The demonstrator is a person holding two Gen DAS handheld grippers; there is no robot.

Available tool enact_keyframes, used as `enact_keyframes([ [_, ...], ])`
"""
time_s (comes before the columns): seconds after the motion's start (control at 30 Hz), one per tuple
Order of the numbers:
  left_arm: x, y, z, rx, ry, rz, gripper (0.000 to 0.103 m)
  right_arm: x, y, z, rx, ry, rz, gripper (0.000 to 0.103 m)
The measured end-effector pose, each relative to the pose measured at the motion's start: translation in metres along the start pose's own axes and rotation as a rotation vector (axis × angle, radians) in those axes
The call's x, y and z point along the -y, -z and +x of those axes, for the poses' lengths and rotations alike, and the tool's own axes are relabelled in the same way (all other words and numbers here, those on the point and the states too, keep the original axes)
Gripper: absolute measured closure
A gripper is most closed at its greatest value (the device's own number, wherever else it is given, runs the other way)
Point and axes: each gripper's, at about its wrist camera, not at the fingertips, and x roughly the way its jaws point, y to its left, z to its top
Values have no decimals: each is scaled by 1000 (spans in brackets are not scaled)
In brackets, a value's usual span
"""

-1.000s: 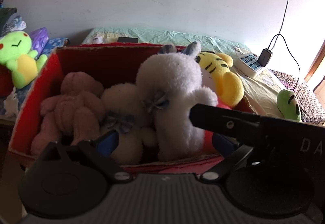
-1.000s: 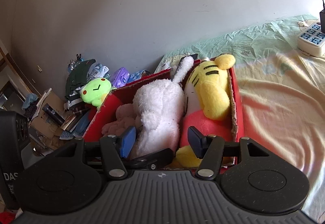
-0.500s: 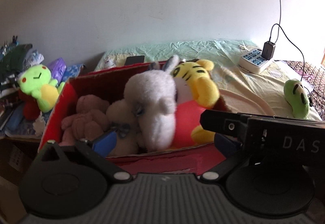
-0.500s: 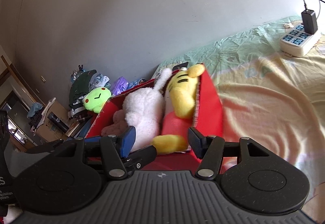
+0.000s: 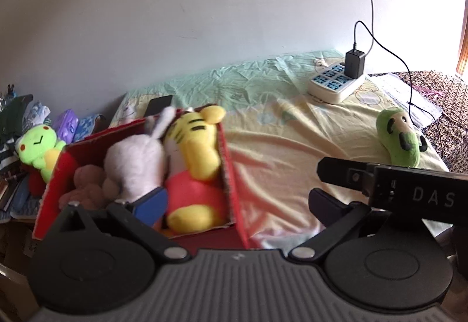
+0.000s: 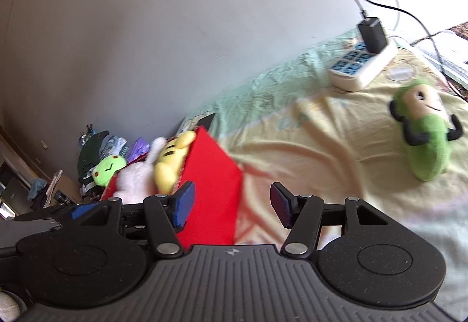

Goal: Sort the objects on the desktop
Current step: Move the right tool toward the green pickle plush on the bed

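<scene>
Both views have swung rightward since a second ago: the red cardboard box now sits at the left and the green pea-pod plush, earlier at the edge or out of sight, lies in plain view on the wrinkled yellow-and-mint bedsheet.

Inside the box, fluffy toys are packed tight: a yellow tiger with black stripes, a white long-eared rabbit and a nubbly pink plush. A lime frog plush sits outside, past the box's far left corner.

The left gripper has its jaws wide apart with nothing between them; its blue-padded finger overlaps the box front. The right gripper also stands apart and empty, over the box's smooth red side wall.

A white power strip with a blocky black charger lies near the wall.
</scene>
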Motion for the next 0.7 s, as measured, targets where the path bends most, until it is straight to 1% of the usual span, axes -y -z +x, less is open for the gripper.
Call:
enact_keyframes([
  [0.23,50,-9,19,-42,37,25,1,51,-7,-17,-13,43,79,43],
  [0.4,75,-15,39,-80,73,40,1,77,-14,-26,-2,70,113,43],
  [0.47,84,-17,50,-103,103,37,1,89,-16,-25,-6,87,133,43],
  [0.6,100,-16,78,-172,194,12,1,115,-20,-27,-4,136,183,43],
  [0.7,111,-16,96,-211,249,-6,1,133,-22,-29,0,180,218,42],
])
